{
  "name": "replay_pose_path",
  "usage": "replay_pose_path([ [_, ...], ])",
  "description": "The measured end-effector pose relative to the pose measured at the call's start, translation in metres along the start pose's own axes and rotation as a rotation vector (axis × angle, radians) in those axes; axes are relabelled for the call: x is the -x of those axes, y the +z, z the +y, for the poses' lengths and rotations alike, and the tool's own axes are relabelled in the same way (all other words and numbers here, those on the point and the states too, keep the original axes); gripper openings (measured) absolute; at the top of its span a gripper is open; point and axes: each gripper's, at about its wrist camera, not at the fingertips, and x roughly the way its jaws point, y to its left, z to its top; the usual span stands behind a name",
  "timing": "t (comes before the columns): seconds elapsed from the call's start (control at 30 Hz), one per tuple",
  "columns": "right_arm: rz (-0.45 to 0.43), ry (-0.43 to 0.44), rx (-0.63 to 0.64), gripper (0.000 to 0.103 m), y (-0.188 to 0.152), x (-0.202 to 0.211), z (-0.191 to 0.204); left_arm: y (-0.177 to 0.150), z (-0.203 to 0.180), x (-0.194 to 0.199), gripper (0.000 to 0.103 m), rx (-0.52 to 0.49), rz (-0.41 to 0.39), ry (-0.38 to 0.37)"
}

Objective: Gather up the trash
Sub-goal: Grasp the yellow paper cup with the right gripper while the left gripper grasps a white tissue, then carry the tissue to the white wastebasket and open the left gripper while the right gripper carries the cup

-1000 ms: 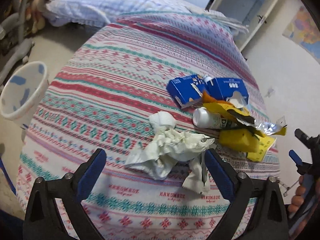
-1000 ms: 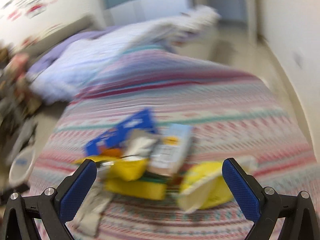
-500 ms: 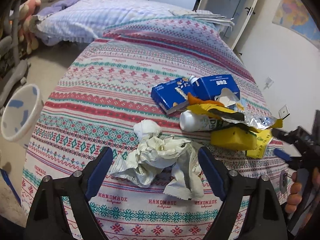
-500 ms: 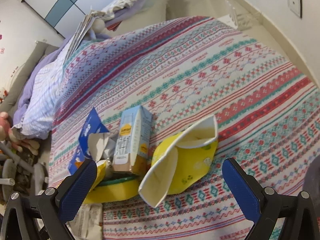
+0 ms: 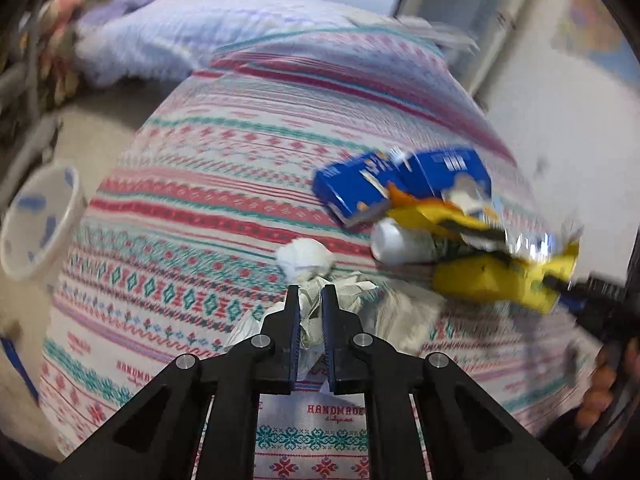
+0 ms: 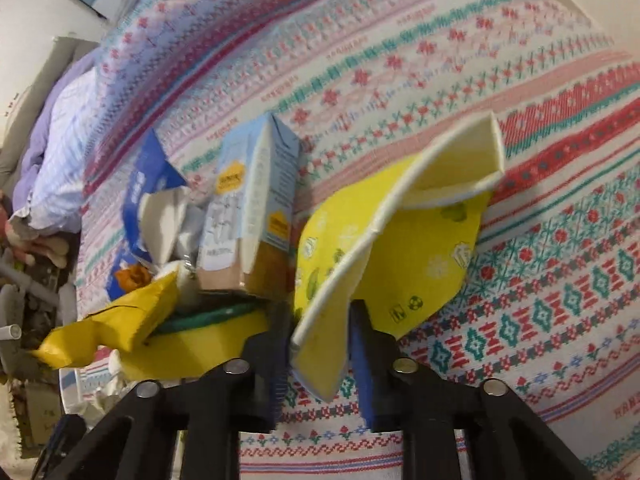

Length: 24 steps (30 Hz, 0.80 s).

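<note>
Trash lies in a pile on a patterned bedspread (image 5: 224,184). My left gripper (image 5: 308,300) is shut on crumpled white paper (image 5: 344,296) at the near edge of the pile. My right gripper (image 6: 320,320) is shut on the lower corner of a flattened yellow paper cup (image 6: 384,248). A light blue drink carton (image 6: 252,208) stands just left of the cup. Blue boxes (image 5: 400,180), a white bottle (image 5: 400,242) and yellow wrappers (image 5: 496,276) lie behind the paper.
A white waste bin (image 5: 36,224) with blue spots stands on the floor left of the bed. A purple striped duvet (image 5: 192,36) lies at the far end. A white wall (image 5: 560,140) runs along the right side of the bed.
Both grippers have closed: the left on the crumpled paper, the right on the yellow cup. Both moved in toward the pile.
</note>
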Motion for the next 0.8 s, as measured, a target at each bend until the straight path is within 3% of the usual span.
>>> replay_pose_path([
  [0.33,-0.071,0.014,0.008,0.020,0.003,0.018,-0.002,0.008,0.045,0.039,0.002,0.175,-0.019,-0.170],
  [0.8,-0.195,0.074,0.096,0.017,0.003,0.043,0.018,0.019,0.073,0.097,0.001,0.141,-0.122,-0.206],
])
